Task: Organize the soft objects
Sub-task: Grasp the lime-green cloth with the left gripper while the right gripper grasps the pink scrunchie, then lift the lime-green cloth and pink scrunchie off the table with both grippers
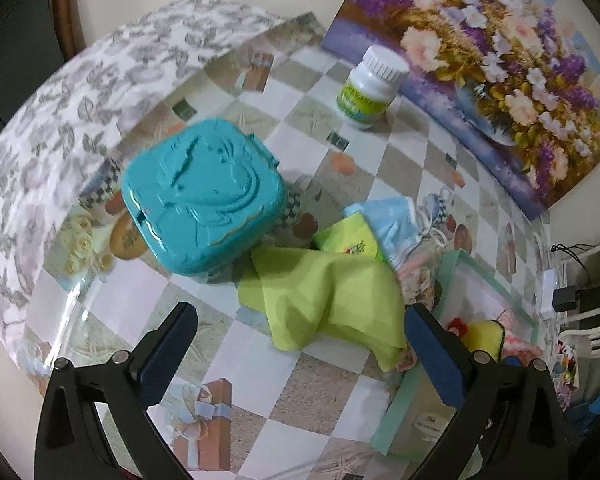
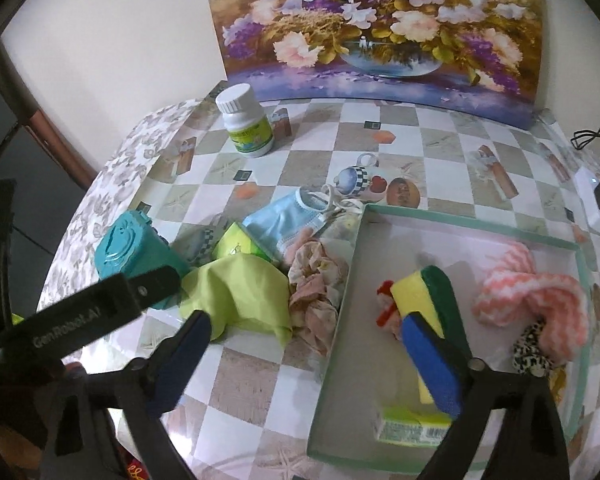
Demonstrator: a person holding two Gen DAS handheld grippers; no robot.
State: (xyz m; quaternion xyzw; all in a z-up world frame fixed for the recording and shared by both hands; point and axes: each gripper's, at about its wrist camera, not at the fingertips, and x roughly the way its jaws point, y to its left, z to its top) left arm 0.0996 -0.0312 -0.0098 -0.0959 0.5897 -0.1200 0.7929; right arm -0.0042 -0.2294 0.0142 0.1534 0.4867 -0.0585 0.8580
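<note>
While both claws (image 1: 300, 344) (image 2: 312, 356) gape empty, a teal case (image 1: 200, 200) crowds the green cloth (image 1: 320, 300).

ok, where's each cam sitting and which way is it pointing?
Left wrist: on the left tongs, angled down over the table toward the teal case and green cloth; its own open blue-padded fingers show.
Right wrist: on the right tongs, facing the flower painting across the tray; own open fingers plus the left tongs' arm at the left.
Shared: cloth, blue mask, white bottle, case, tray, painting.
</note>
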